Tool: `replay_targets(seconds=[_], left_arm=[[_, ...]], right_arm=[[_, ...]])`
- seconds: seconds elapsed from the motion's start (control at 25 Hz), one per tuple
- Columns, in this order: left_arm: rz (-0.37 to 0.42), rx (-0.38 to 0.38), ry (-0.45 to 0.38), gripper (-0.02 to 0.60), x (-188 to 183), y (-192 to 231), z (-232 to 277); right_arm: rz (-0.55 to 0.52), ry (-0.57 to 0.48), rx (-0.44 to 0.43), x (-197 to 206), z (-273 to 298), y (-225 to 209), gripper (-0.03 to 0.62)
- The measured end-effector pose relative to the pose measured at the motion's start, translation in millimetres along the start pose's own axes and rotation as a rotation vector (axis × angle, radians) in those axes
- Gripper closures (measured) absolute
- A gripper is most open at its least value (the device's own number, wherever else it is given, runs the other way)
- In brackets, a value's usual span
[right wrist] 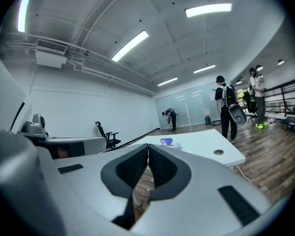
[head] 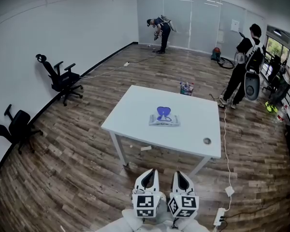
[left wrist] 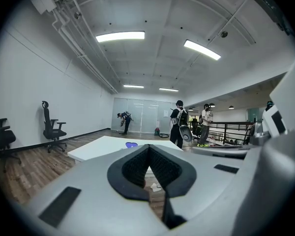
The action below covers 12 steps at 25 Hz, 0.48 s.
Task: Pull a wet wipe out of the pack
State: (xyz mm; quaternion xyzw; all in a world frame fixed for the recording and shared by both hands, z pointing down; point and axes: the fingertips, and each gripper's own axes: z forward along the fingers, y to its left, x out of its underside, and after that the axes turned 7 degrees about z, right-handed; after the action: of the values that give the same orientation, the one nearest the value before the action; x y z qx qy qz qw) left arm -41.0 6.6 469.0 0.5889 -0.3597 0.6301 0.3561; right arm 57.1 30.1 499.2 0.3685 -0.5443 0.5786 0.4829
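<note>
The wet wipe pack (head: 164, 119) lies flat near the middle of the white table (head: 135, 110), pale with a blue lid standing up (head: 163, 112). From the left gripper view the pack (left wrist: 131, 145) shows only as a small blue spot on the tabletop; the right gripper view shows the pack (right wrist: 167, 142) the same way. Both grippers hang side by side at the bottom of the head view, well short of the table's near edge. The left gripper (head: 148, 174) is shut with nothing in it, and so is the right gripper (head: 181, 176).
A small round hole (head: 207, 140) sits in the table's near right corner. A scrap of paper (head: 145, 148) lies on the wooden floor under the table. Two office chairs (head: 62, 79) stand by the left wall. People (head: 244, 64) stand at the back right; a cable (head: 227, 144) runs to a power strip (head: 219, 216).
</note>
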Motion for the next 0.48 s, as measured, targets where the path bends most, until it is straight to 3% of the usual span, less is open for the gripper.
replay_targets(seconds=[0.48], left_arm=[[-0.032,-0.033,0.018,0.581,0,24,53]], right_arm=[[-0.004,0.011,-0.003,-15,58,-18,0.585]])
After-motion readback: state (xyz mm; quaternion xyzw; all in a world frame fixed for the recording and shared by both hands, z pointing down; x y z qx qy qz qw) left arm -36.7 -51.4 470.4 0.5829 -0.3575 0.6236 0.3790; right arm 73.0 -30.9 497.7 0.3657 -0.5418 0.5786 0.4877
